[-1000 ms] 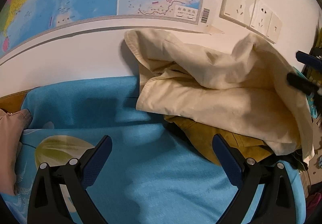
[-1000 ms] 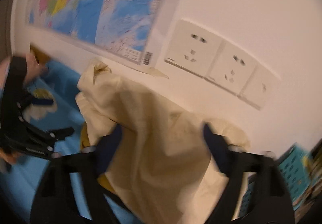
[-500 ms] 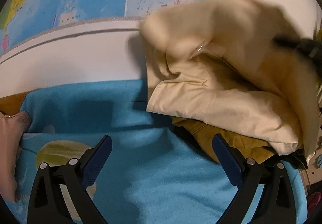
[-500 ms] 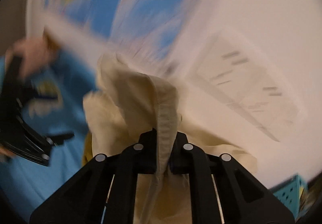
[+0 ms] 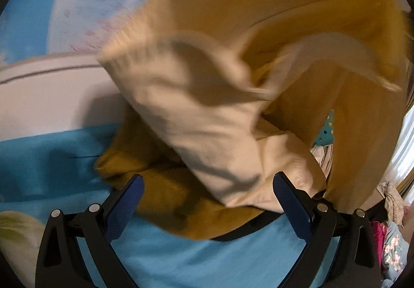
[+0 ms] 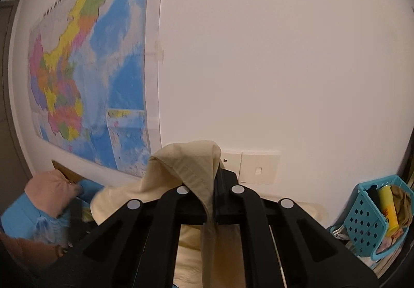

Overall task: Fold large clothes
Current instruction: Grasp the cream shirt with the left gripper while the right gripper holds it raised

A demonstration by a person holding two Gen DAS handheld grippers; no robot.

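right wrist view: cream garment [image 6: 186, 166] pinched at a hem fold in the clamped right gripper [image 6: 211, 200], hoisted before the wall, trailing to the blue bedspread [image 5: 181, 262]. left gripper [image 5: 207, 207] spread wide, empty, just below the billowing cloth. likely the pick-up step; next calls for catching a second edge and spreading flat.

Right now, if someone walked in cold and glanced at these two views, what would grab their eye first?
Probably the cream garment, lifted and blurred, filling most of the left wrist view above the blue bedspread, with the left gripper open beneath it. In the right wrist view, the right gripper is shut on a fold of that cloth, and the colourful map on the white wall stands out at the left.
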